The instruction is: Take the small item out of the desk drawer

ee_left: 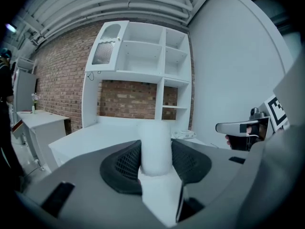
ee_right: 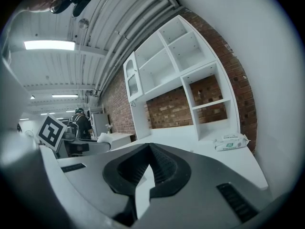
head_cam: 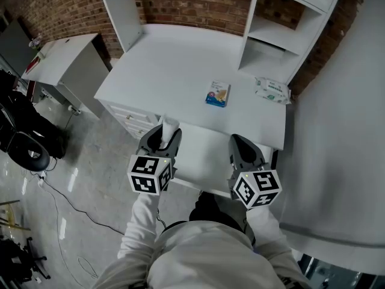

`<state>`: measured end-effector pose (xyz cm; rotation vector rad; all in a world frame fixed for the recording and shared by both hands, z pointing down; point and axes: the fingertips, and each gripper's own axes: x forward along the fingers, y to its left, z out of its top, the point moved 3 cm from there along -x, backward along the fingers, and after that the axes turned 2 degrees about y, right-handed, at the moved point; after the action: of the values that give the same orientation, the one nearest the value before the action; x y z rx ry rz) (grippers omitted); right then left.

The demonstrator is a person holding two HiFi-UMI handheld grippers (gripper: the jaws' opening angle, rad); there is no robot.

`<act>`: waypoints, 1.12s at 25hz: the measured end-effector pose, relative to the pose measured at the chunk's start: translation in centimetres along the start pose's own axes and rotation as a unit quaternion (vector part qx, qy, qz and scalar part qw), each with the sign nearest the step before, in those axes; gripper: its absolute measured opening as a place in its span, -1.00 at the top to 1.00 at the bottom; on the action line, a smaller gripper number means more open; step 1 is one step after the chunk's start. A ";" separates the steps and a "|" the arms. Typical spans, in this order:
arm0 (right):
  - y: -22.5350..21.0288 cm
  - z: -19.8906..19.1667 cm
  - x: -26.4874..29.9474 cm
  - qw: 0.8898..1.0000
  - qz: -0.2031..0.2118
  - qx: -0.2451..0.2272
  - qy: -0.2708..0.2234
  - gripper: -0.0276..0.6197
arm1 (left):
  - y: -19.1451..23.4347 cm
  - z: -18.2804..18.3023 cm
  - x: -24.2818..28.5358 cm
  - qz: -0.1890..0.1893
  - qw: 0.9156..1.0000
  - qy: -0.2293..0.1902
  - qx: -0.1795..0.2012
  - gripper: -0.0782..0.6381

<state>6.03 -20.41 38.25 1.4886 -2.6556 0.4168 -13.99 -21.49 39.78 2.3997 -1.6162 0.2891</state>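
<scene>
Head camera: on my head, steeply down over the white desk [head_cam: 174, 65], brick wall [head_cam: 192, 2] at 12 o'clock. Gripper cameras: low, close behind my jaws, facing the shelf unit [ee_left: 143, 56]; all three share it.

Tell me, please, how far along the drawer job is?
Done: the drawer stands pulled out. In hand: the left gripper clamps a small white cylinder at the desk's front edge; the right gripper is shut and empty. Left: probably setting the cylinder on the desk.

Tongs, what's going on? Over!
Left tongs shut on small white item. Right tongs shut, empty. Nothing in the way.
</scene>
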 end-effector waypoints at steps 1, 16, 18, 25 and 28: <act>0.1 0.0 0.0 1.000 0.001 -0.003 0.001 0.83 | 0.1 0.0 -0.1 0.002 1.000 -0.002 -0.001 0.25; 1.4 0.2 -0.3 1.000 0.009 -0.030 0.003 0.83 | 0.6 0.4 -1.6 0.009 1.000 -0.019 -0.012 0.25; 1.5 0.3 -0.4 0.999 0.009 -0.032 0.002 0.83 | 0.7 0.5 -1.7 0.009 1.000 -0.021 -0.012 0.25; 1.8 0.2 -0.2 0.999 0.009 -0.033 0.003 0.83 | 1.1 0.7 -2.0 0.009 1.000 -0.024 -0.011 0.25; 1.8 0.0 -0.2 0.999 0.007 -0.031 0.003 0.83 | 1.2 0.6 -2.0 0.009 1.000 -0.022 -0.010 0.25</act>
<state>4.61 -19.36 37.85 1.4495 -2.6495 0.3349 -15.81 -20.32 38.71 2.3924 -1.6531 0.2233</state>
